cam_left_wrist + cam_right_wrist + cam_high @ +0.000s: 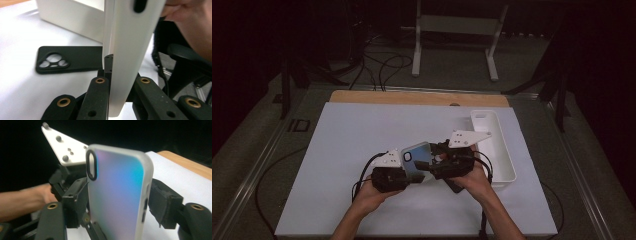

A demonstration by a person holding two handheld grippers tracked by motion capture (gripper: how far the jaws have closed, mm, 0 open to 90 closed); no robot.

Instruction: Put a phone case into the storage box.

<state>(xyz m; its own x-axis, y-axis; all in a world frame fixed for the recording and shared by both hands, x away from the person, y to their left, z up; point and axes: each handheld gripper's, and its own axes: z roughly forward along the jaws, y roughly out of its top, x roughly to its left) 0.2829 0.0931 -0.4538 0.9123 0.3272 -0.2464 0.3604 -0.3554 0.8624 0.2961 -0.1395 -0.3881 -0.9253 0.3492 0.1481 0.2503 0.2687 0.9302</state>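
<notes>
Here, near the middle of the high view, two hands meet over the white table (337,150), each holding a gripper, and a phone case (417,155) with a blue-to-violet sheen sits between them. The left gripper (404,176) comes in from the lower left of that frame and its jaws are clamped on the case. In the left gripper view the case (127,50) stands edge-on up the centre of the frame, pale and upright, with the two black jaws pressed against its sides at the bottom.

The right gripper (432,162) sits just right of the case in the high view, under its grey three-cornered plate. In the right gripper view the case (117,195) rises through the middle of the frame with its camera cutout at the upper left, and the right gripper (117,212) has its jaws spread to either side. The pad on the right of the frame stands clear of the case's edge, with a gap showing, so this gripper is not pressing on the case.

A second, black phone case (67,60) lies flat on the table at the left of the left gripper view, camera holes facing up. A white tray (504,150) lies along the right side of the table in the high view, just beyond the right hand (474,180). The left hand (369,195) rests low in the frame.
</notes>
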